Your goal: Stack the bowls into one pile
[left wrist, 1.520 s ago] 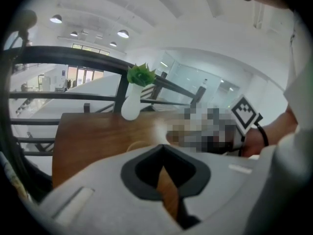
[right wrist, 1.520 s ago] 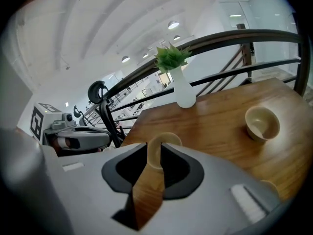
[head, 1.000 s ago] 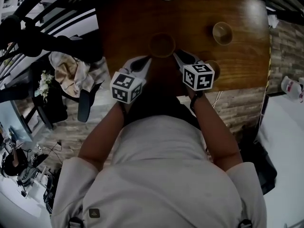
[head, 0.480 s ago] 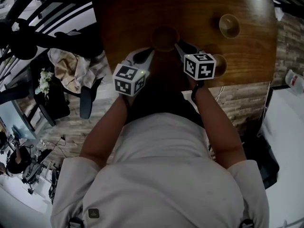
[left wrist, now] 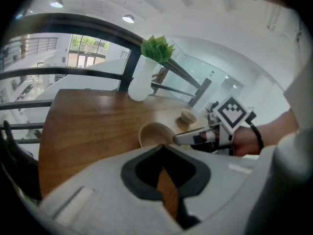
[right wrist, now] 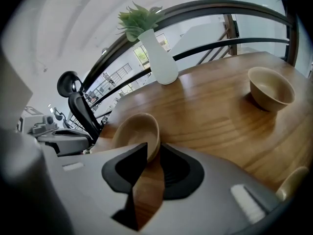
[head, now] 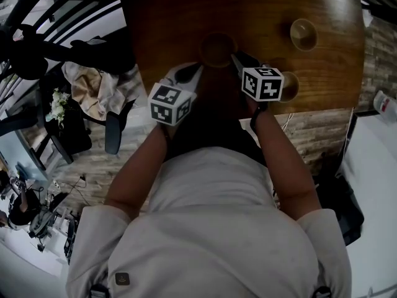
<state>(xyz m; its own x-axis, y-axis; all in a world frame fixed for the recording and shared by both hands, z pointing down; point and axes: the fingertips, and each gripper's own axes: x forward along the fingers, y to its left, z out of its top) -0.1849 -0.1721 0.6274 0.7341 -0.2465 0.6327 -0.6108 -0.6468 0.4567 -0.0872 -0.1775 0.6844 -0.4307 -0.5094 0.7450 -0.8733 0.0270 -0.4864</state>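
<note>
Three tan bowls stand apart on the wooden table [head: 167, 17]. The nearest bowl [head: 217, 47] [right wrist: 134, 130] [left wrist: 152, 132] is right ahead of both grippers. My right gripper [head: 236, 58] [right wrist: 154, 148] has this bowl's near right rim between its jaws, which press on it from both sides. My left gripper [head: 193, 69] [left wrist: 163, 146] is shut and empty, just short of the same bowl's left side. A second bowl [head: 303, 34] [right wrist: 271, 87] [left wrist: 188, 115] stands far right. A third bowl [head: 289, 87] [right wrist: 293, 181] is half hidden behind the right gripper's marker cube.
A white vase [left wrist: 141, 80] [right wrist: 162, 60] with green leaves stands at the table's far edge. A dark railing [left wrist: 73, 21] runs behind it. The near table edge lies under my arms, and an office chair [head: 111, 129] stands on the floor to the left.
The right gripper has crept forward and left onto the near bowl's rim. The left gripper has edged forward a little. The camera has shifted slightly.
</note>
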